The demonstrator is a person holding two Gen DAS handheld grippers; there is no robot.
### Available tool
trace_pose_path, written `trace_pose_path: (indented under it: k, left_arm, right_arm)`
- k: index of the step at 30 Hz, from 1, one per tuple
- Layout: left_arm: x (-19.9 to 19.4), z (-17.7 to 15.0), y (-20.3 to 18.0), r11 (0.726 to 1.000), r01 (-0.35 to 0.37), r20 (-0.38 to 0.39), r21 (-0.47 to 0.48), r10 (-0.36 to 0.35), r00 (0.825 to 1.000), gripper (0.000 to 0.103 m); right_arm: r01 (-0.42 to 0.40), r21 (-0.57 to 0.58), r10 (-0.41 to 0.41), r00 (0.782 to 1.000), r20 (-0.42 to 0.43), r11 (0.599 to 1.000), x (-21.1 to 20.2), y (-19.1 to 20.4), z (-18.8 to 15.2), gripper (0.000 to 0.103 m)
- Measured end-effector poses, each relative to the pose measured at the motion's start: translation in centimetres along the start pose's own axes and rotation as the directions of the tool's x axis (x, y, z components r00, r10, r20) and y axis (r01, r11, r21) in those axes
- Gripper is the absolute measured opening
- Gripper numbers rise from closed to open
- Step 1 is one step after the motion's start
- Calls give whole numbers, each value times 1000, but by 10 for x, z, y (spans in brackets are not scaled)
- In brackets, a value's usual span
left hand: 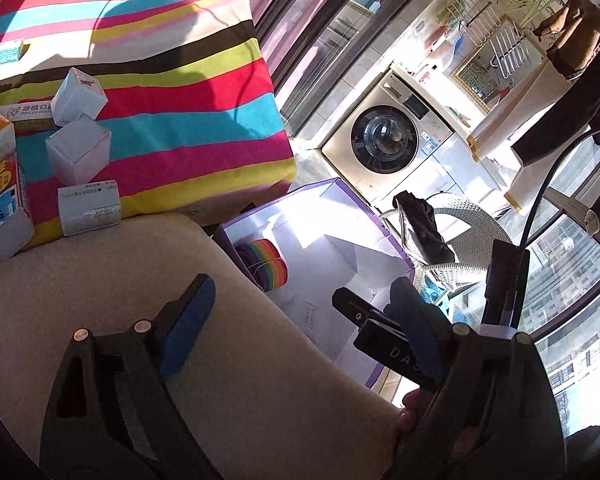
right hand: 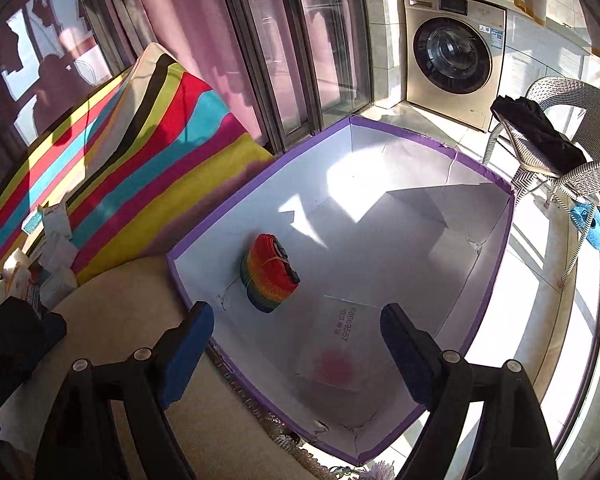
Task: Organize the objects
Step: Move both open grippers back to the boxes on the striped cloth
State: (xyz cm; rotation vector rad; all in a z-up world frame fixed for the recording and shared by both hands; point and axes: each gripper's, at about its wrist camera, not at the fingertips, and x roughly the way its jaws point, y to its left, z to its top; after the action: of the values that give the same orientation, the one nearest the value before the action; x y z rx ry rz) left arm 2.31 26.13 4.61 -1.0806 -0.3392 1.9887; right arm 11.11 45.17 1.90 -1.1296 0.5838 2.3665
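Observation:
A white box with purple rim (right hand: 416, 136) stands on the floor beside the beige cushion (right hand: 112, 312); it also shows in the left wrist view (left hand: 312, 188). Inside it lies a rainbow strap roll (right hand: 270, 276), also seen in the left wrist view (left hand: 264, 262). Several small white cartons (left hand: 78, 156) and a tissue pack (left hand: 0, 184) lie on the striped cushion (left hand: 180, 92). My left gripper (left hand: 300, 320) is open and empty over the beige cushion's edge. My right gripper (right hand: 296, 344) is open and empty above the box's near rim.
A gold washing machine (right hand: 456, 56) stands at the back. A wicker chair (right hand: 568, 128) with dark cloth is right of the box. A blue slipper (right hand: 590, 226) lies on the floor. Glass sliding doors (right hand: 320, 40) run behind the cushions.

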Motion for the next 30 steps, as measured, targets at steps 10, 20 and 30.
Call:
trace_pose_path:
  k: [10,20,30]
  left_arm:
    - [-58,-8,47,993,-101,80,-60,105,991,91]
    - [-134,-29,121,953,-213,208,-216,259,943,91]
    - [-190,-42,174,884,-284,306,-371,405,862,91]
  right_arm:
    - [-100,-130,99,995,-15,987,7,30,5,87]
    - [-308,-244,282,950,-135,920,15,91,7,87]
    - [-366,-450,338,930,-145,814,9,179,-9,87]
